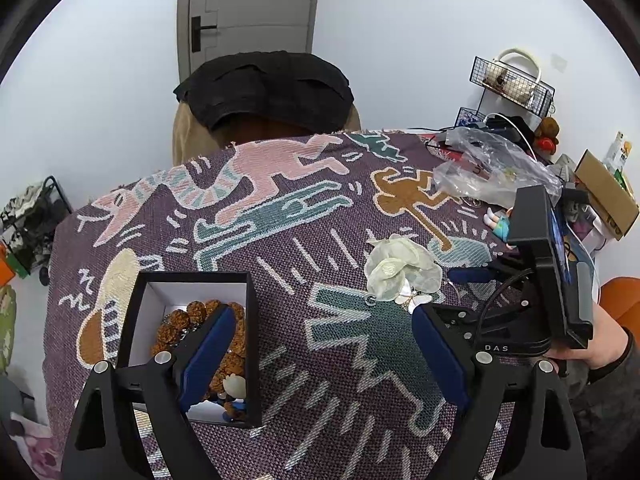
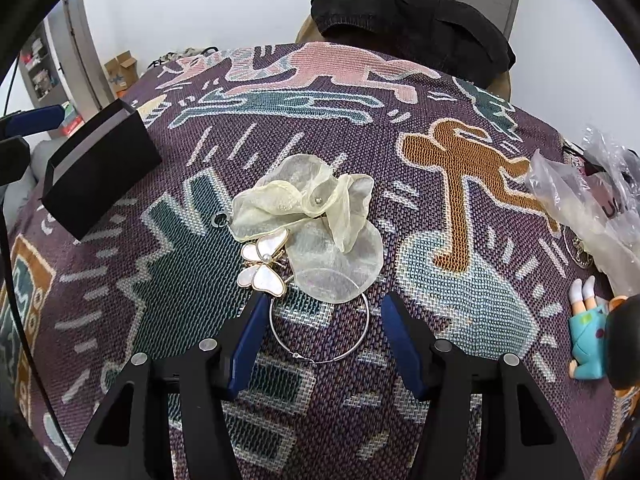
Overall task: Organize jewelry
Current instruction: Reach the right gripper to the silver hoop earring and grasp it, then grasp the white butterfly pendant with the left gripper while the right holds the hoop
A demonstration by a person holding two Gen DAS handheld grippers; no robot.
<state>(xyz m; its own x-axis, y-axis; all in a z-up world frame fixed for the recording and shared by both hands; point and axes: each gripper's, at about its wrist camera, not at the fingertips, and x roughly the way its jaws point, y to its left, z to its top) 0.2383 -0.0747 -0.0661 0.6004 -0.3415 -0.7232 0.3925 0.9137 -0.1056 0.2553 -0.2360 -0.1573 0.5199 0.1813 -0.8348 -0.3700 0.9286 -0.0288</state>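
Purple woven cloth with pink, teal and brown cartoon figures [image 2: 224, 280] covers the worktop, with a white wall and a grey door [image 1: 252, 4] behind.

Near the centre of my right wrist view lies a pale cream organza flower piece [image 2: 316, 216], and a gold-edged mother-of-pearl butterfly brooch [image 2: 262, 266] touches its lower left edge. Just below them a thin silver hoop [image 2: 320, 328] lies flat on the cloth. My right hand-held gripper [image 2: 322, 320] sits low over it, blue pads partly apart on either side of the hoop; the left pad is very near the wire, but I cannot tell if it touches. It has hold of nothing.

At the lower left of my left wrist view, an open black box with a white lining [image 1: 192, 344] holds brown knobbly beads [image 1: 200, 320]. My left hand-held gripper [image 1: 320, 332] is spread wide and empty, its left finger in front of the box.

At the right edge lie a crumpled clear plastic bag [image 2: 584, 200] and a small figurine in a teal outfit [image 2: 588, 336].
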